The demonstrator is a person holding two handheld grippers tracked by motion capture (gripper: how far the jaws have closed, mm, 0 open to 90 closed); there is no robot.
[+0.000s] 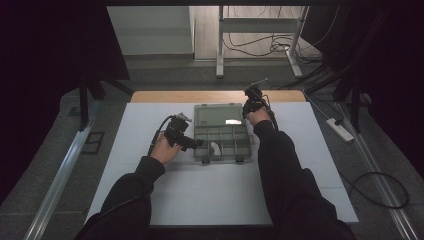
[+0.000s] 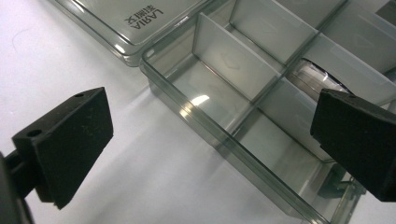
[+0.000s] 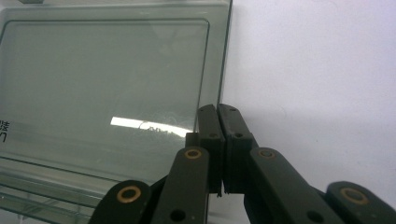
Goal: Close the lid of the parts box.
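Clear smoky plastic — the organizer box (image 1: pixel 221 142) lies open mid-desk (image 1: pixel 150 200), its lid (image 3: pixel 107 88) folded back flat. The right tool (image 3: pixel 218 140) is clenched at the lid's edge, seemingly pinching it to swing it shut, while the left tool (image 2: pixel 205 149) gapes released around the box's near wall — likely steadying it.

The compartment box (image 1: pixel 221 142) is clear plastic with a smoky grey-green tint, and its open lid (image 1: pixel 218 114) has the same tint with dark lettering printed near one edge. A small white piece (image 1: pixel 215 148) lies in one compartment. The bench (image 1: pixel 150 135) wears a plain white sheet, with a light wooden strip (image 1: pixel 215 96) showing at the far edge. Both grippers, left (image 1: pixel 199 142) and right (image 1: pixel 246 112), are matt black; the right one has brass-coloured rings at its pivots. The person's sleeves (image 1: pixel 280 160) are black.
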